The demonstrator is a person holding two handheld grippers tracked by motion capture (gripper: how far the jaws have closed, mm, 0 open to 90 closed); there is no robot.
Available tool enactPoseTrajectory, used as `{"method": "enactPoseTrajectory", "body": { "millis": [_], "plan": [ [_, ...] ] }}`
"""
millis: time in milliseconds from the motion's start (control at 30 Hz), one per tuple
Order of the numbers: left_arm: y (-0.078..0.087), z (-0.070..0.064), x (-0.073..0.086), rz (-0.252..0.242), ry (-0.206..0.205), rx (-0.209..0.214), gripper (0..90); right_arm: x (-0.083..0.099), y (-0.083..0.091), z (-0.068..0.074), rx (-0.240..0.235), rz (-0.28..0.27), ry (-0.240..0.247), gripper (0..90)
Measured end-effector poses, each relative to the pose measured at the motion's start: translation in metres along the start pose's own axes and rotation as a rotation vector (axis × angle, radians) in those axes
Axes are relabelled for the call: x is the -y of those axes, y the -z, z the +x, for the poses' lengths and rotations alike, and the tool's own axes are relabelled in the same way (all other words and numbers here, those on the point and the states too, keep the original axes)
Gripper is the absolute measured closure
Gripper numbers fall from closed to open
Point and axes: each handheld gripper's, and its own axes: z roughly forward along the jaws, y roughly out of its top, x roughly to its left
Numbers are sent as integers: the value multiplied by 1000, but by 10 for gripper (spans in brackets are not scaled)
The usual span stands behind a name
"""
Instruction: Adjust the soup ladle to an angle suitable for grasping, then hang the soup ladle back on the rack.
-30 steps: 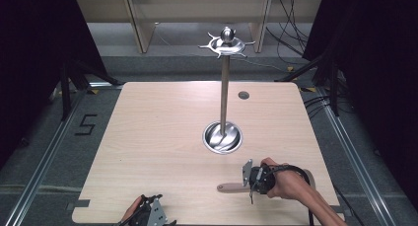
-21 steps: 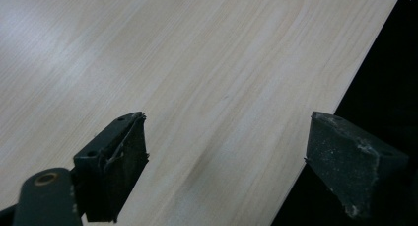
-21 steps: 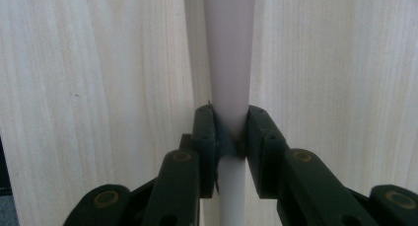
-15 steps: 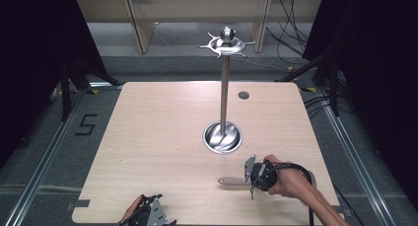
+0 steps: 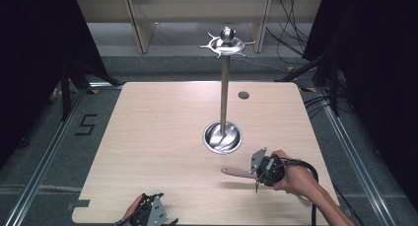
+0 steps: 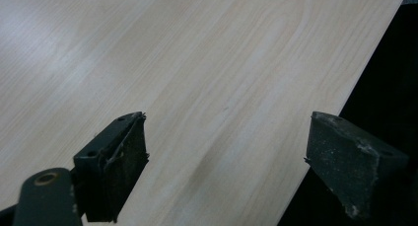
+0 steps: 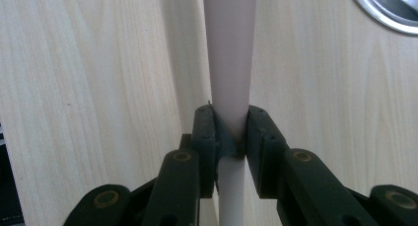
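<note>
Pale utensil: a slim pinkish-white handle point(image 7: 230, 63) is being pinched in the right gripper point(image 5: 260, 172), running straight out ahead between the jaws; its far end point(image 5: 235, 172) is pointing left, low over the table's near right part, just in front of the stand's base.
Right gripper: jaws are closing tight on the handle, both pads point(image 7: 205, 137) pressing flat against its sides.
Left gripper: the left gripper point(image 6: 226, 167) is idling at the near table edge, jaws standing wide apart with nothing between them.
Step in hand: likely lifting the utensil toward the steel hanging stand point(image 5: 225, 88); keeping the handle square in the pads and rising clear of the round base point(image 5: 223, 137) should stop it swivelling.
Hooks: the ring of prongs point(image 5: 226, 45) is sitting high on the pole, bare.
Surface: a light wood-grain table point(image 5: 157, 137) is offering a smooth top with a small round hole point(image 5: 243, 94) near the far edge.
Room: grey floor, dark curtains at the sides, cables and wooden frames behind.
</note>
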Motion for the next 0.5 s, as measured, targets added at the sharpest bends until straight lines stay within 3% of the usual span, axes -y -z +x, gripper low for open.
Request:
{"method": "enactPoseTrajectory", "body": {
  "millis": [67,133,167,200,233,267,400,500],
  "plan": [
    [-1,0,-1,-3,5,15,149,2,3,-1,-3,-8,-12,765],
    [-1,1,-1,1,-2,3,149,5,6,1,-19,-35,-72,765],
    [-1,0,-1,0,1,0,149,6,7,-1,-25,-48,-49,765],
    [-2,0,0,-3,4,16,149,7,8,-1,-18,-48,-60,765],
    [-1,1,0,-2,1,-2,149,8,9,0,-15,-52,-92,765],
    [0,1,0,-4,1,5,149,10,10,-3,-11,-68,-72,765],
    [1,1,-1,-8,-3,2,149,16,18,-3,21,-100,-127,765],
    [1,1,-3,-10,-9,-3,149,21,25,-4,24,-127,-141,765]
  ]
}}
